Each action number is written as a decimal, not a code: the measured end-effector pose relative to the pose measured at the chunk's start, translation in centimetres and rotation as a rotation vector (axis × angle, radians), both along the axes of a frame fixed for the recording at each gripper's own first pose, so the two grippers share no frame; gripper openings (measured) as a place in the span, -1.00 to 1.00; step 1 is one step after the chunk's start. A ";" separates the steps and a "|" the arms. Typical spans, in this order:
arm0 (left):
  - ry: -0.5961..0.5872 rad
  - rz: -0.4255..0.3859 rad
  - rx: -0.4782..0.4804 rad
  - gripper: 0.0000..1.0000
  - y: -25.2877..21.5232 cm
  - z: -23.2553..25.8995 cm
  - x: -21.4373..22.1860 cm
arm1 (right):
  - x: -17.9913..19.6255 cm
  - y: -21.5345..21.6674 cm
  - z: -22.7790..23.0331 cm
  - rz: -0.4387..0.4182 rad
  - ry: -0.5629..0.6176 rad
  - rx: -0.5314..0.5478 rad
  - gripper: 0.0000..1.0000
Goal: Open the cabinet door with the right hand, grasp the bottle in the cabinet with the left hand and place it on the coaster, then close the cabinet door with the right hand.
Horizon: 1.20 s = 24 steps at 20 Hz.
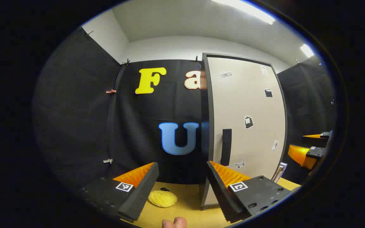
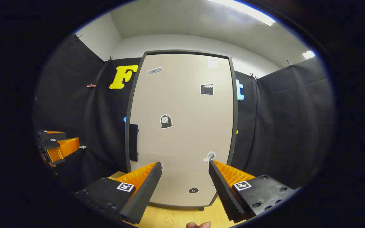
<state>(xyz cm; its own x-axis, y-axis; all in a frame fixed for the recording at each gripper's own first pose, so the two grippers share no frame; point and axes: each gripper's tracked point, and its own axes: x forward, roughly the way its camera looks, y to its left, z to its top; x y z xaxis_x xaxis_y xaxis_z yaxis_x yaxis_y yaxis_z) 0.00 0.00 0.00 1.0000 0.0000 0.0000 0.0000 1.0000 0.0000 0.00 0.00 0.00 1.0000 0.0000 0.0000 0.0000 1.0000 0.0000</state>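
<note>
The right gripper (image 2: 185,172), jaws wide and empty, should swing toward ten o'clock and pinch the beige cabinet door (image 2: 182,126)'s dark vertical handle (image 2: 133,142) squarely (door shut).

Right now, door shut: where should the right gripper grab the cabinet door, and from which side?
Take the dark vertical handle near the left edge of the cabinet door. It's a narrow upright bar, so probably come straight at the door face with the right gripper, open, fingers either side of the bar. Handle at that edge suggests hinges on the far side; pull outward.
</note>
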 end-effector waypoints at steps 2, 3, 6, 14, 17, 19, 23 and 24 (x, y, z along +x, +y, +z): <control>-0.003 -0.001 0.004 0.89 -0.1 0.1 -0.1 | 0.0 0.0 0.1 -0.006 -0.001 -0.005 0.94; 0.000 -0.003 0.002 0.89 -0.1 0.1 -0.1 | 0.1 0.1 0.1 -0.004 0.003 -0.001 0.94; 0.003 -0.017 -0.006 0.89 -0.6 0.0 -0.1 | 0.3 0.1 -0.1 -0.003 0.015 0.011 0.94; 0.035 0.005 -0.036 0.89 0.1 -2.2 1.5 | 1.0 0.8 -1.0 0.006 0.025 0.017 0.94; 0.015 0.013 -0.068 0.89 0.3 -1.7 1.7 | 1.6 1.7 -0.8 0.023 0.026 0.018 0.94; 0.020 0.017 -0.058 0.89 0.6 -1.8 1.8 | 1.9 1.8 -0.5 0.022 0.018 0.036 0.94; 0.033 0.020 -0.061 0.89 1.2 -2.0 1.4 | 2.6 3.1 0.2 0.039 0.011 0.067 0.94; 0.037 0.025 -0.061 0.89 1.4 -2.2 1.3 | 2.9 3.7 0.3 0.049 0.012 0.077 0.94</control>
